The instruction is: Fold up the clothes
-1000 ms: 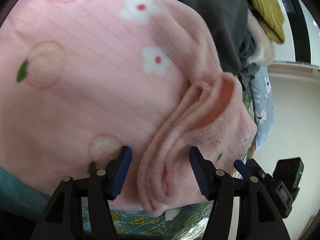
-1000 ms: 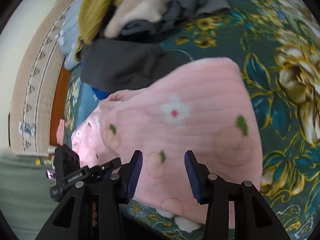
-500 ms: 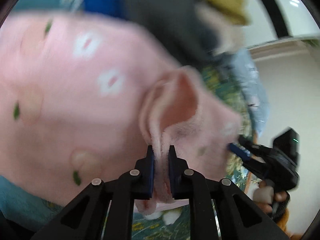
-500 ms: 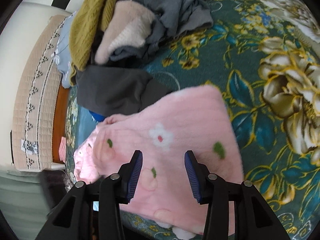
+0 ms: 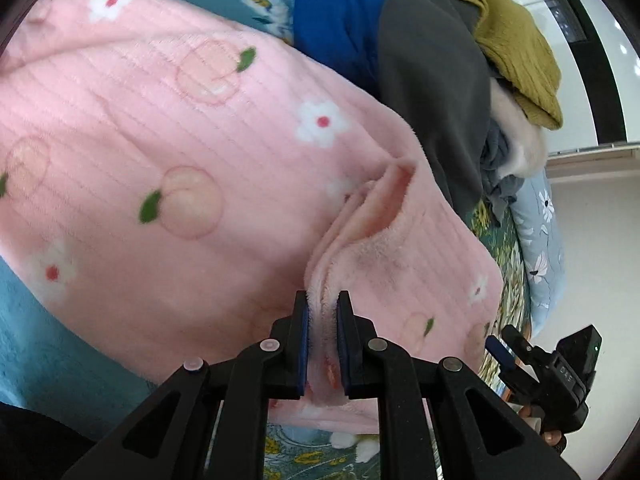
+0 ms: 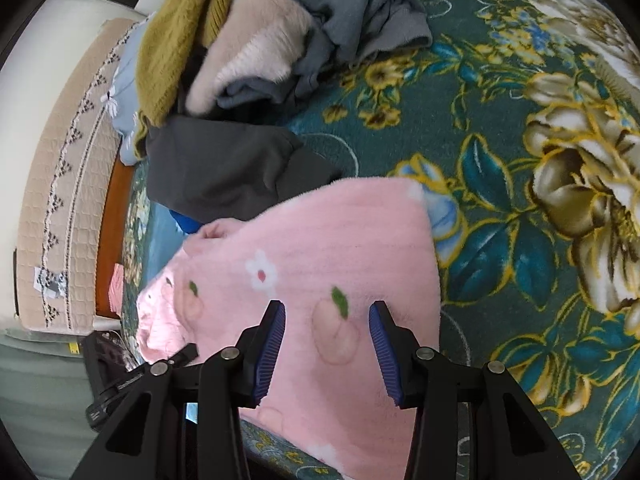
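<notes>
A pink fleece garment (image 5: 168, 168) printed with peaches and white flowers lies on the bed. My left gripper (image 5: 322, 312) is shut on a bunched fold of its near edge, with several layers pinched between the blue pads. In the right wrist view the same pink garment (image 6: 320, 264) spreads over the floral blanket. My right gripper (image 6: 326, 328) is open and empty just above its near part. The right gripper also shows at the lower right of the left wrist view (image 5: 496, 350).
A pile of unfolded clothes sits beyond the pink garment: a dark grey piece (image 6: 224, 168), a mustard knit (image 6: 180, 36), a beige fleece (image 6: 256, 48) and a grey shirt (image 6: 352, 28). A blue garment (image 5: 336, 20) lies beside them. The green floral blanket (image 6: 520, 140) covers the bed; a headboard (image 6: 60, 168) stands at the left.
My left gripper closed on the bunched pink fold and has pulled back with it, so more of the garment shows. My right gripper stayed open and drew back a little.
</notes>
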Demonstrator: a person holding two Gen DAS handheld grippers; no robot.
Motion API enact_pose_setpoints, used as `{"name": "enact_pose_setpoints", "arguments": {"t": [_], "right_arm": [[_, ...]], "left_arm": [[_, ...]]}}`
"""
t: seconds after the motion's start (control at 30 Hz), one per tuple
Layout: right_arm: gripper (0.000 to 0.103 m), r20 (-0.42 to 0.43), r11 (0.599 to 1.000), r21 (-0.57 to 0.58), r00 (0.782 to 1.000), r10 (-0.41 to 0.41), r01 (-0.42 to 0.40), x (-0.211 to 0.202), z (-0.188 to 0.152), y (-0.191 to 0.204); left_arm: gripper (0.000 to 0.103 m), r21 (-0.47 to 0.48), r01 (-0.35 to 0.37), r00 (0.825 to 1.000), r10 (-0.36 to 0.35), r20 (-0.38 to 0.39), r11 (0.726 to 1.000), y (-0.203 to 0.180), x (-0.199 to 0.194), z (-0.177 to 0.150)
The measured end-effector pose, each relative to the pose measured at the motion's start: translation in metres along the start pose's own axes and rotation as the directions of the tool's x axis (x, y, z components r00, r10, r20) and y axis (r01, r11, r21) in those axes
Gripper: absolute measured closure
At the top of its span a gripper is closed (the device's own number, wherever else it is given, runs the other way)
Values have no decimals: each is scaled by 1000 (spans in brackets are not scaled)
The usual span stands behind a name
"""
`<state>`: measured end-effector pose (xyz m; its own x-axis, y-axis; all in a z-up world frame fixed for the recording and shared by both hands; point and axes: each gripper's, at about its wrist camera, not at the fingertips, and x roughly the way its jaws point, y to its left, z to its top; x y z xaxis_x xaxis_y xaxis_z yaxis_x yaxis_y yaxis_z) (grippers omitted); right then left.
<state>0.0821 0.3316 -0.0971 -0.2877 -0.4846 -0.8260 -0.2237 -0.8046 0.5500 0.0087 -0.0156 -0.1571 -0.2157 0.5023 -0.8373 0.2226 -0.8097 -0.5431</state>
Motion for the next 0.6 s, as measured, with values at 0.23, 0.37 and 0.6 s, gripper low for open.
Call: {"name": "enact_pose_setpoints", "arguments": {"t": [0.23, 0.37, 0.6], "right_arm": [[56, 47, 997, -60, 998, -39, 42, 3, 14, 3], [56, 26, 995, -72, 997, -75, 76, 20, 26, 0], [56, 22, 993, -84, 996, -82, 84, 18, 28, 3]], "left_arm": [[91, 5, -7, 999, 7, 51, 1000, 5, -6, 3], [89, -115, -21, 999, 17, -33, 993, 20, 7, 5], [69, -117, 48, 995, -38, 88, 992, 19, -19, 7]]}}
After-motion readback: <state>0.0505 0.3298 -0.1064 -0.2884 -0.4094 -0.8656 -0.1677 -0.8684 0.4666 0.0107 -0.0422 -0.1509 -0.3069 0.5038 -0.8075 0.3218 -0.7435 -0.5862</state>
